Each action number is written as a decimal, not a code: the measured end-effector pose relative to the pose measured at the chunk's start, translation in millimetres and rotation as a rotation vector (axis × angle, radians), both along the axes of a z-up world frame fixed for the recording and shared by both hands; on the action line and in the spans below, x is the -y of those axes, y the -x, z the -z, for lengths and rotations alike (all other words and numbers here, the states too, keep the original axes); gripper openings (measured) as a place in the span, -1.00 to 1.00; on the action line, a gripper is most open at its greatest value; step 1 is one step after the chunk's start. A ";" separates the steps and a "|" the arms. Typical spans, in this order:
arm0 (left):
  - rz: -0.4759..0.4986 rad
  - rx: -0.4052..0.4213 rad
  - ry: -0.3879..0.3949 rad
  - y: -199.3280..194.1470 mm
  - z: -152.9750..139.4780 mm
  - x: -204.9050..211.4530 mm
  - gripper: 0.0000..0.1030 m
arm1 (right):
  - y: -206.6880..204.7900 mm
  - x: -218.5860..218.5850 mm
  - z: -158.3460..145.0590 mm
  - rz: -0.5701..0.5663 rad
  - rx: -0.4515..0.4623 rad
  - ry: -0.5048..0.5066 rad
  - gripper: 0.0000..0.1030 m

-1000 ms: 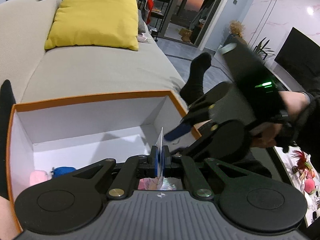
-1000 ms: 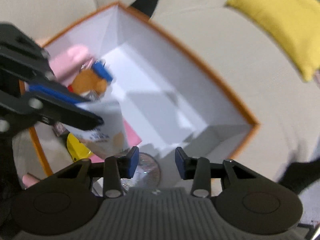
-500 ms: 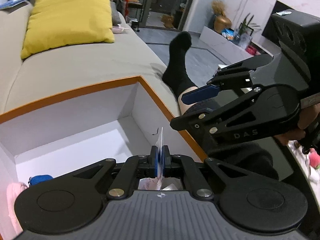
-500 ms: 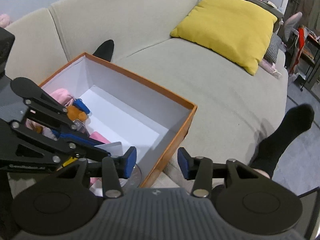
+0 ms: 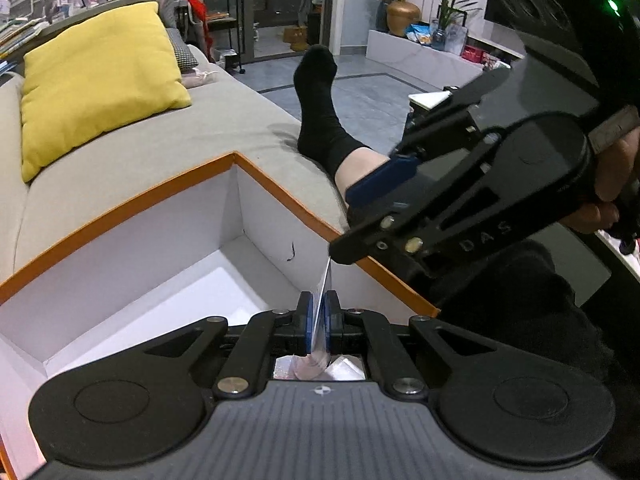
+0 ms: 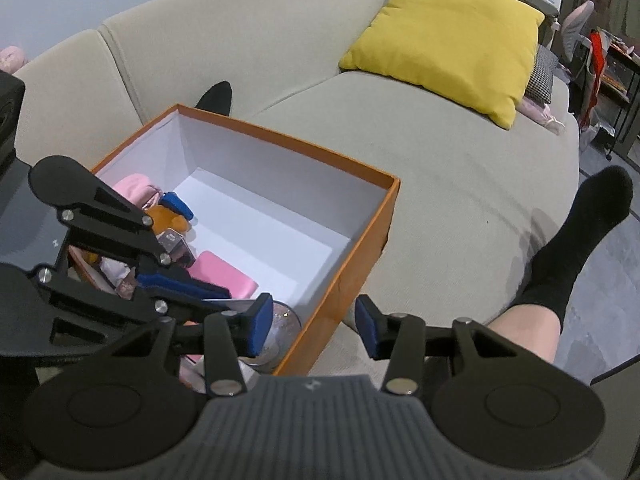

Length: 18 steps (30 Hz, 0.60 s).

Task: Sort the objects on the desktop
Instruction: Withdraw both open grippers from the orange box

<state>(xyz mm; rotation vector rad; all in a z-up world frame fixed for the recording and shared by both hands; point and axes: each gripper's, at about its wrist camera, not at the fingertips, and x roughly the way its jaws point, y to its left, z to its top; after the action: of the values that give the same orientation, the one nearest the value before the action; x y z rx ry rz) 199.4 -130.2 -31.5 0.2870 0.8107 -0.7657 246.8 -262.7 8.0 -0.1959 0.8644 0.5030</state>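
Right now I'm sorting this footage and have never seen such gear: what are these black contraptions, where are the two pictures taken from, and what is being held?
They are two hand-held grippers, one in each of a person's hands, each with a camera looking forward along its two blue-padded fingers. In the left wrist view, the left gripper is shut on a thin white card, seen edge-on. The right gripper, seen in its own view, is open and holds nothing. Below them an orange box with a white inside sits on a grey sofa. It holds small things, among them a flat pink case. A yellow cushion lies further back, and the person's leg in a black sock rests on the sofa.
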 end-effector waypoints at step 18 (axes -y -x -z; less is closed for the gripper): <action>-0.171 0.082 0.107 94.6 -60.1 -55.0 -0.36 | 112.7 6.7 -13.8 0.181 0.109 -0.347 -0.07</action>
<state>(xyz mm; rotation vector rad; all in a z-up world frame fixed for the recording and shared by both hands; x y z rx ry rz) 104.9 -75.2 28.6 0.1507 0.7046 -0.6305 134.1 -269.4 21.8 0.1706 0.6693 0.4601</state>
